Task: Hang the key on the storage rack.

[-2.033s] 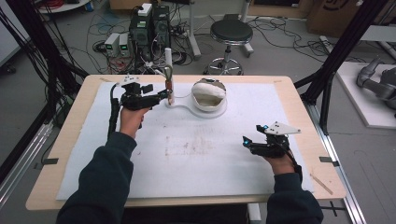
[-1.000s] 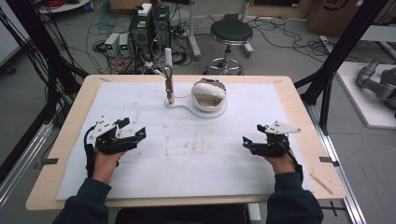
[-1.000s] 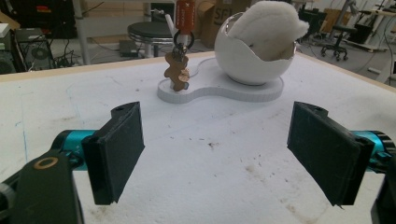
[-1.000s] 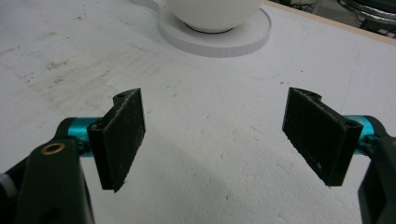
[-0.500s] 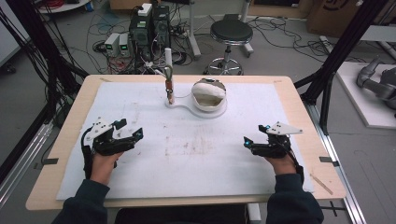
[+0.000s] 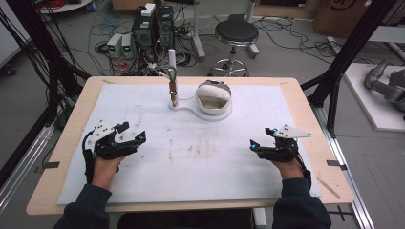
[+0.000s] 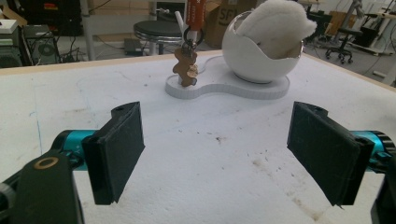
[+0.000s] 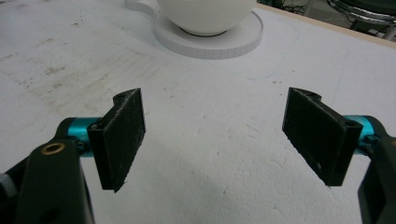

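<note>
A white stand (image 6: 193,106) at the back middle of the table carries a round white bowl (image 6: 214,97) stuffed with white fluff (image 7: 275,23). On the stand's post (image 6: 172,76) hangs a small brown gingerbread-man charm (image 7: 185,68) from a ring. My left gripper (image 6: 131,133) rests at the left of the white mat, open, nothing between its pads (image 7: 119,149). My right gripper (image 6: 261,138) rests at the right of the mat, also open and holding nothing, its pads (image 8: 122,135) wide apart. Both are well in front of the stand.
A stained white mat (image 6: 191,157) covers most of the wooden table (image 6: 305,109). Behind the table stand a black stool (image 6: 234,36), electronics boxes (image 6: 153,24) and tangled cables. Black frame posts (image 6: 344,52) rise at both sides.
Two seconds ago my left gripper was up at the stand's post by the charm. It has pulled back to the left front of the mat and stands open. The right gripper barely moved.
</note>
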Demonstrator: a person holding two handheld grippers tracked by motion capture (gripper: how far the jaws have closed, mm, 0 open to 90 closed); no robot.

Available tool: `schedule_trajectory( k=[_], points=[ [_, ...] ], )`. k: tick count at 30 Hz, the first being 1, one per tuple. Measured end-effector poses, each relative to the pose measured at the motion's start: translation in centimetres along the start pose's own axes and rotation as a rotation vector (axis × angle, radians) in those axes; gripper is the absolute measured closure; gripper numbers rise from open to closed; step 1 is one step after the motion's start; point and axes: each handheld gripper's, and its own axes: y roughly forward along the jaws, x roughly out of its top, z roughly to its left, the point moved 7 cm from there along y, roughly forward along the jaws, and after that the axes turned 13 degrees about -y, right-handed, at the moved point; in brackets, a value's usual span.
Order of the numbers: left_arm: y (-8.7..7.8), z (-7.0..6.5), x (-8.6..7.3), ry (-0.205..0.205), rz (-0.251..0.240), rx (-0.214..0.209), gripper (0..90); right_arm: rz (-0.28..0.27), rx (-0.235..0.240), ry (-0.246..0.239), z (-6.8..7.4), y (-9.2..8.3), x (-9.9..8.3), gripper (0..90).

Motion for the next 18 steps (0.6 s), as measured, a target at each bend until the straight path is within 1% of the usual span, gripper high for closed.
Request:
schedule_trajectory(
  k=[13, 18],
  points=[
    [0.06, 0.11, -0.04, -0.003, 0.002, 0.003, 18.5, 0.001, 0.0, -0.005, -0.07, 0.06, -0.09, 21.6],
    [0.08, 0.14, 0.01, -0.004, 0.0, 0.003, 18.5, 0.002, -0.001, 0.001, -0.09, 0.05, -0.1, 21.6]
  ],
)
